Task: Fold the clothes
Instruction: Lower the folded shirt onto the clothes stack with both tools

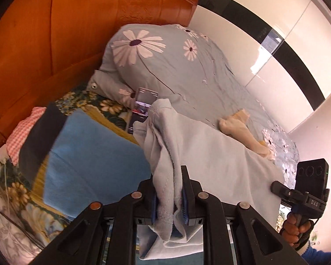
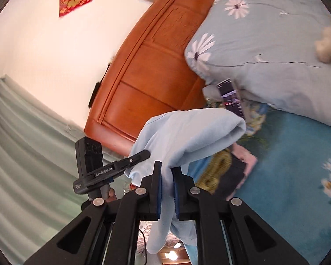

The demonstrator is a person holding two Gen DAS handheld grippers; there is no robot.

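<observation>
**Two grippers clamped on one pale blue garment**

Two grippers hold the same pale blue garment (image 1: 209,154) lifted above the bed. In the left wrist view the left gripper (image 1: 170,193) has its fingers (image 1: 186,190) pressed together on a bunched, stitched edge of the cloth, which rises from the blue pads towards 12 o'clock and spreads away towards 3 o'clock. At 4 o'clock in that view the right gripper (image 1: 275,186) reaches the far edge of the fabric, a hand (image 1: 295,227) gripping its handle.

In the right wrist view the right gripper's fingers (image 2: 156,187) are closed on a fold of the garment, which arches up and over towards 2 o'clock, with a tail of cloth hanging down at 6 o'clock. The left gripper shows at 9 o'clock, its tip touching the cloth.

Behind the garment lies a grey-blue floral quilt (image 1: 176,66) at 12 o'clock, against an orange wooden headboard (image 1: 66,33). A phone (image 1: 141,108) rests at the quilt's near edge. Folded clothes (image 1: 42,141), dark over pink check, sit at 9 o'clock on a blue sheet (image 1: 94,159). A beige garment (image 1: 242,130) lies on the quilt at 3 o'clock.
</observation>
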